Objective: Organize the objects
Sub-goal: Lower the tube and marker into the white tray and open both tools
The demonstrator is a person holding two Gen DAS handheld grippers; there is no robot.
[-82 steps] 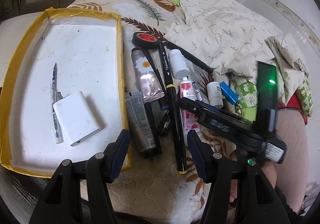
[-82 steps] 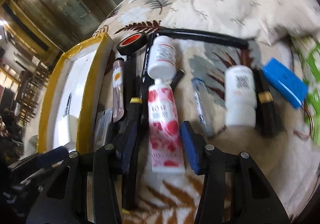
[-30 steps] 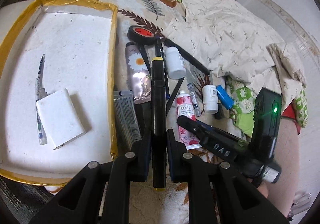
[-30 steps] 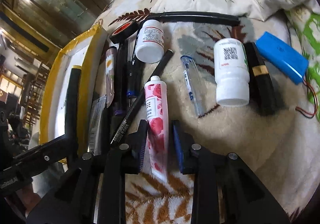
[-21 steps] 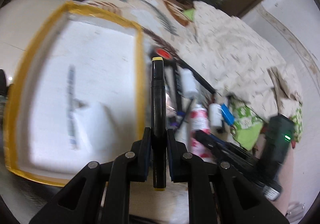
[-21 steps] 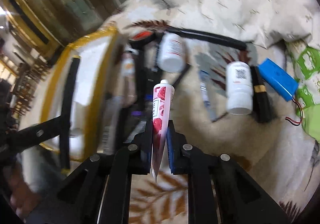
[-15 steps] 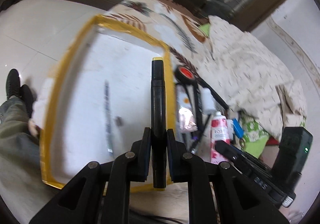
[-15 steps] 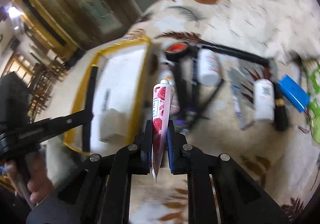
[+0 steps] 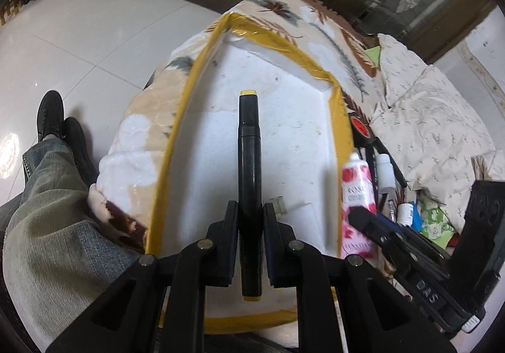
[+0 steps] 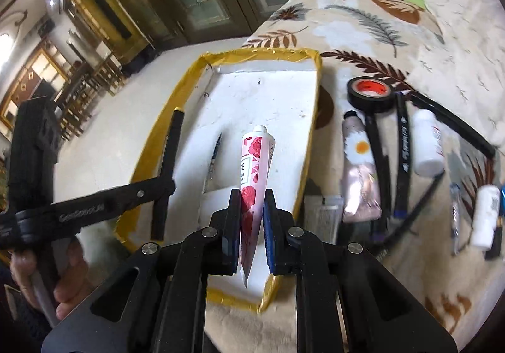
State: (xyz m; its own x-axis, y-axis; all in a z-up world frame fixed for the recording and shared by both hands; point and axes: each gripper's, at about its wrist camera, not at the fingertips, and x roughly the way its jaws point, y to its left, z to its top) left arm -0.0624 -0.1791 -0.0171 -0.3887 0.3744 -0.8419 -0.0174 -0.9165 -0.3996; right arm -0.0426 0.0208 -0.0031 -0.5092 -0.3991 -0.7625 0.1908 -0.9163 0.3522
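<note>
My left gripper [image 9: 250,220] is shut on a black marker with yellow ends [image 9: 249,144] and holds it above the white tray with a yellow taped rim [image 9: 189,107]. My right gripper [image 10: 250,211] is shut on a pink rose-print tube [image 10: 254,163], also above the tray [image 10: 284,107]. The left gripper with the marker [image 10: 170,151] shows at the left of the right wrist view. The tube [image 9: 358,192] and right gripper show at the right of the left wrist view. A pen [image 10: 214,157] and a white box [image 10: 217,204] lie in the tray.
On the leaf-print blanket right of the tray lie a black tape roll [image 10: 372,92], a daisy tube [image 10: 359,173], black pens [image 10: 402,144], a white bottle [image 10: 427,144] and a second white bottle [image 10: 484,217]. A person's jeans leg [image 9: 53,214] is at the left.
Both grippers closed on their objects, lifted them off the blanket and moved left over the tray.
</note>
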